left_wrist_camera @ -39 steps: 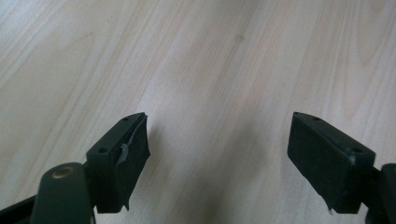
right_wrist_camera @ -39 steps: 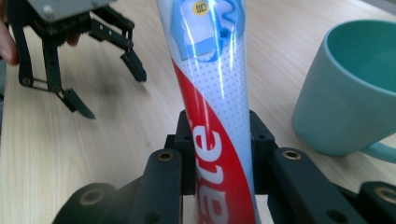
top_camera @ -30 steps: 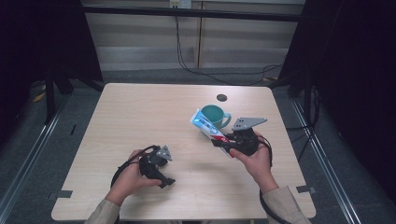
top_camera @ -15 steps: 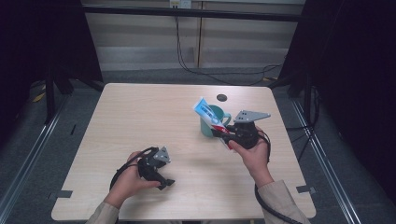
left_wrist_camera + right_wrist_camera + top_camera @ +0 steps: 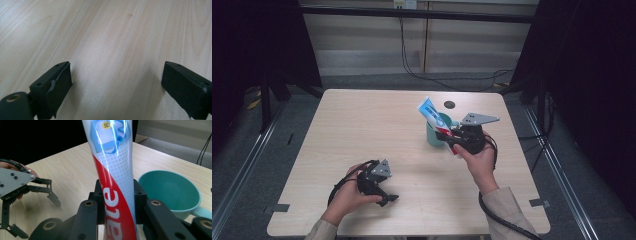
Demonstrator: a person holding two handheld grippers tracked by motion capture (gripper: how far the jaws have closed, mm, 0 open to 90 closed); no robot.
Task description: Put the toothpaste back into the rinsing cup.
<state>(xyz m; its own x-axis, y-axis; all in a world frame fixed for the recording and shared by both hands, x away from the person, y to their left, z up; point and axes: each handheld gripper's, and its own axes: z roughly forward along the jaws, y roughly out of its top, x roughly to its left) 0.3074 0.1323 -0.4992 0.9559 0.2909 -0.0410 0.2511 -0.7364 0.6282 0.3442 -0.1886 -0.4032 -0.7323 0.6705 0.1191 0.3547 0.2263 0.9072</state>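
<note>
Toothpaste is what your right gripper point(image 5: 447, 136) has hold of: its two black jaws are clamped on the lower, red-and-white part of the toothpaste tube point(image 5: 113, 182), with the pads pressed flat against both sides, as your right gripper view shows plainly. From the high view, the tube point(image 5: 431, 111) slants up and away from your right hand point(image 5: 479, 157), its blue-and-white end rising over the teal mug point(image 5: 435, 135), which stands on the wooden table point(image 5: 362, 125) on the far right part of the top, just beside the gripper. In your right gripper view the mug point(image 5: 172, 192) sits to the right of the tube with its mouth open to the camera and its handle pointing toward the lower right; whether the tube touches the rim cannot be told. Your left gripper point(image 5: 387, 197) rests low over the near left part of the table, well apart from the mug and the tube. Its jaws have just been opening and now stand wide, with nothing but bare wood grain between them in your left gripper view. Your left hand point(image 5: 349, 195) wraps its body, cable looping beside it.
</note>
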